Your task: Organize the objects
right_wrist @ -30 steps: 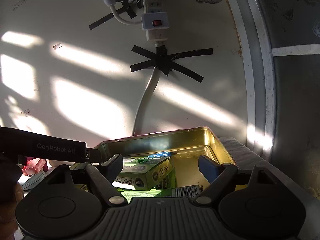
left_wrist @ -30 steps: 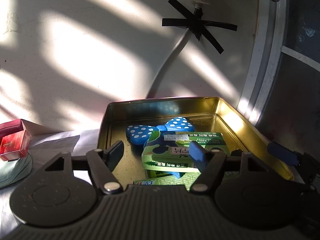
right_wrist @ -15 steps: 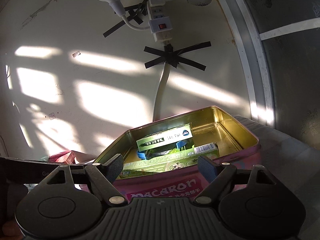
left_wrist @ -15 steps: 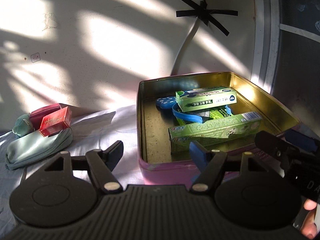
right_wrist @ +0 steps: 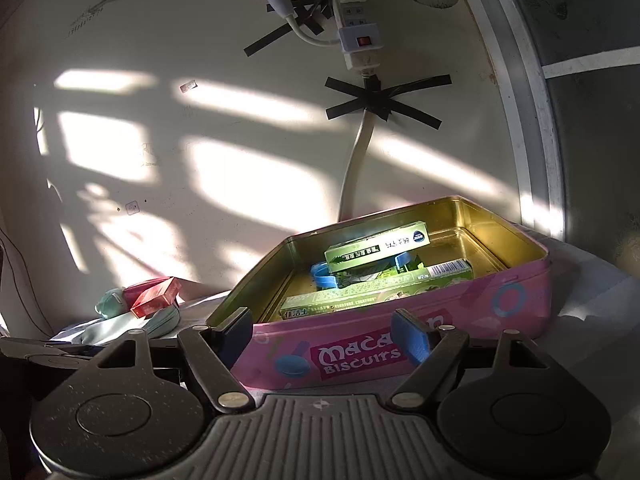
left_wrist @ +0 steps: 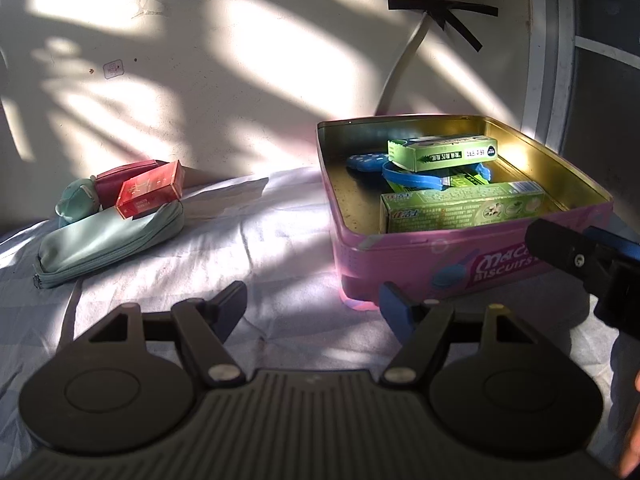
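Observation:
A pink biscuit tin (left_wrist: pixel 420 256) stands open on the white cloth at the right; it also shows in the right wrist view (right_wrist: pixel 500 304). Inside lie a long green box (left_wrist: pixel 460 208), a smaller green box (left_wrist: pixel 444 152) resting on a blue headband (left_wrist: pixel 412 180), and a blue dotted bow (left_wrist: pixel 366 160). My left gripper (left_wrist: pixel 312 306) is open and empty, in front of the tin's left corner. My right gripper (right_wrist: pixel 322 334) is open and empty, just in front of the tin's front wall.
At the left lie a teal pouch (left_wrist: pixel 108 240) with a red box (left_wrist: pixel 150 194), a dark red case (left_wrist: pixel 120 178) and a small teal pouch (left_wrist: pixel 76 202). A wall with a taped cable (left_wrist: pixel 404 60) stands behind. The right gripper's body (left_wrist: pixel 588 260) shows at the right edge.
Both grippers have pulled back and away from over the tin. The tin now shows whole, with its pink front wall in view. The smaller green box lies on the headband.

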Available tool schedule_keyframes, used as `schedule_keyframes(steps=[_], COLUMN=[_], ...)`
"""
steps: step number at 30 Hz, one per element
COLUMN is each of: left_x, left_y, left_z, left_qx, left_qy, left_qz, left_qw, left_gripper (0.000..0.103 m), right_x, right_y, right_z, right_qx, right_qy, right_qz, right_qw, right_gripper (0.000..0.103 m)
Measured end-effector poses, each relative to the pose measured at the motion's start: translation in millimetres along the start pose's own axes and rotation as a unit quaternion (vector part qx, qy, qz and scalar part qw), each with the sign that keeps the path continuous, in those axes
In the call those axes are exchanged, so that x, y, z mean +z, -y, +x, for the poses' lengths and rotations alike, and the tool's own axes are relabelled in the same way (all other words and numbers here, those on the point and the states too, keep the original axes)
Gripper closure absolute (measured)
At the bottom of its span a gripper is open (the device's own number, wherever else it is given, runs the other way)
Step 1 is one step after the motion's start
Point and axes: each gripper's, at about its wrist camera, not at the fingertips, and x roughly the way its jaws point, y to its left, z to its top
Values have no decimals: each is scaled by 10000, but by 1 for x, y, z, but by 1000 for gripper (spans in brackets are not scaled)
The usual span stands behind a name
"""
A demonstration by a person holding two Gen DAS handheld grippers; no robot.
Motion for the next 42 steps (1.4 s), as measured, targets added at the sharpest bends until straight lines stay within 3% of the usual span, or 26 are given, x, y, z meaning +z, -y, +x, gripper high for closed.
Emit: schedule_keyframes(steps=[19, 33, 39, 42], left_x=[-33, -45, -39, -44], left_y=[-71, -147, -192, -217], left_z=[9, 27, 34, 38], left_qx=[373, 854, 1338, 1494], left_qy=[-163, -344, -225, -243], left_qz=[-386, -801, -1043, -1517], left_qw=[9984, 9925, 9852, 9768], left_gripper=[27, 27, 27, 26], right_x=[-23, -46, -43, -27], right_y=[-66, -125, -145, -155], right_z=[28, 72, 97, 126], right_qx=[309, 868, 1110, 1240], right_qy=[-717, -1517, -1708, -1682], right_qz=[-544, -977, -1041, -733], right_qw=[9955, 9797, 9735, 9752], right_gripper=[29, 33, 40, 40])
